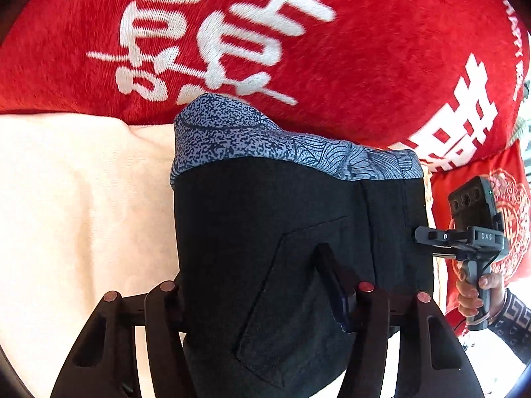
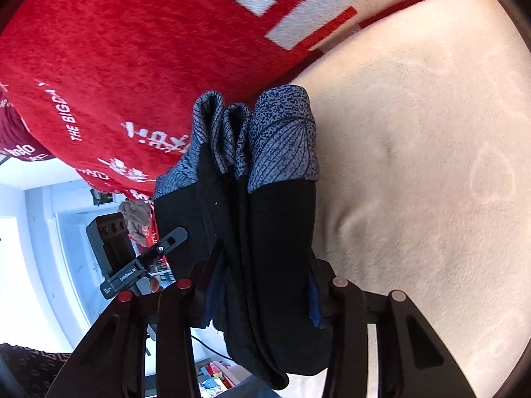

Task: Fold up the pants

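Matt knit pants (image 1: 265, 232) (speckled band), fuzzy red blanket (image 1: 365, 66)

Pants (image 1: 265, 232): black fabric with a blue-grey speckled, leaf-patterned waistband (image 1: 265, 139). Folded into a thick bundle of several layers; the right wrist view shows the layers stacked side by side, waistband edges bunched together at the far end (image 2: 252, 132). A stitched back pocket (image 1: 298, 282) faces the left wrist camera. Bundle sits between the jaws of both grippers, over a cream padded surface, waistband end toward a red blanket.
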`<state>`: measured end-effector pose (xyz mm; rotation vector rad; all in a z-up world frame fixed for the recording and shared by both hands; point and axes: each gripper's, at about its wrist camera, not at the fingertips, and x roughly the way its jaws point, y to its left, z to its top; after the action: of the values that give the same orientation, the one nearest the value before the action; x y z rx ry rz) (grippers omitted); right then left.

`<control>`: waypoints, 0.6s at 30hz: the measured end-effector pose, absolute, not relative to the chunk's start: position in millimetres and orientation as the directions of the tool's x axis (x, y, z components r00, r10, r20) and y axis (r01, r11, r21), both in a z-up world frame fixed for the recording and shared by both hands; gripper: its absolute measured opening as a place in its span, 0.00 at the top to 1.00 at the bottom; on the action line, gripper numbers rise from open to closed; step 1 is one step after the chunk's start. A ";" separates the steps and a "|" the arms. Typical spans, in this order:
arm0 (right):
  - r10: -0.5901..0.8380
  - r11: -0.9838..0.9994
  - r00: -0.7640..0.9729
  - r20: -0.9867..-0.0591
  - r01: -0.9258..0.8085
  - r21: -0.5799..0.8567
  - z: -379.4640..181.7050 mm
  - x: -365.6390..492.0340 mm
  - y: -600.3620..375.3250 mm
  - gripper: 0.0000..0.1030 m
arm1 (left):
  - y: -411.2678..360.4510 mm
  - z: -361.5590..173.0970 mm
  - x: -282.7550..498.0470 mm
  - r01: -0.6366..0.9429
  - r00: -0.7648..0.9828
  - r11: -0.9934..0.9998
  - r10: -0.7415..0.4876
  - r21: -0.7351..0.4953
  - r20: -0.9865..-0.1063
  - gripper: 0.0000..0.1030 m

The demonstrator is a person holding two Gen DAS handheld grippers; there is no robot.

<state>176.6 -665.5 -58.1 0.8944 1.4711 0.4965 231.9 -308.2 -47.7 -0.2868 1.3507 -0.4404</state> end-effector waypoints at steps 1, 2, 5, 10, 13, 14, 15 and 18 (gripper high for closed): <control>0.775 0.598 0.083 -0.627 0.227 0.769 -54.7 173.6 -665.1 0.56 | -306.0 -42.2 227.2 0.142 0.158 0.886 -0.460 -0.441 -0.874 0.40; 0.780 0.594 0.078 -0.621 0.221 0.773 -49.7 168.7 -664.3 0.56 | -306.4 -37.0 222.1 0.144 0.161 0.888 -0.457 -0.437 -0.875 0.40; 0.788 0.587 0.072 -0.612 0.212 0.781 -40.0 153.3 -659.6 0.56 | -305.2 -25.9 204.3 0.142 0.171 0.890 -0.453 -0.433 -0.875 0.40; 0.799 0.569 0.077 -0.596 0.223 0.792 -26.5 115.5 -652.0 0.56 | -297.8 -12.7 167.7 0.143 0.157 0.896 -0.440 -0.421 -0.884 0.40; 0.794 0.576 0.075 -0.604 0.229 0.785 -22.2 89.9 -646.3 0.56 | -288.0 -9.0 146.1 0.148 0.135 0.897 -0.436 -0.417 -0.890 0.40; 0.792 0.576 0.078 -0.606 0.233 0.783 -21.5 82.5 -639.2 0.56 | -285.0 -9.2 139.2 0.151 0.127 0.896 -0.435 -0.417 -0.891 0.40; 0.792 0.574 0.082 -0.605 0.238 0.783 -21.7 72.7 -639.0 0.56 | -282.7 -10.2 135.1 0.151 0.121 0.896 -0.436 -0.418 -0.892 0.40; 0.793 0.565 0.098 -0.602 0.253 0.785 -24.5 47.0 -629.1 0.56 | -267.6 -13.8 117.3 0.160 0.107 0.895 -0.436 -0.417 -0.894 0.40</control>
<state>47.0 -629.1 -24.5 0.9481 1.4624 0.5047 117.3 -267.6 -13.8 -0.2380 1.3991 -0.4447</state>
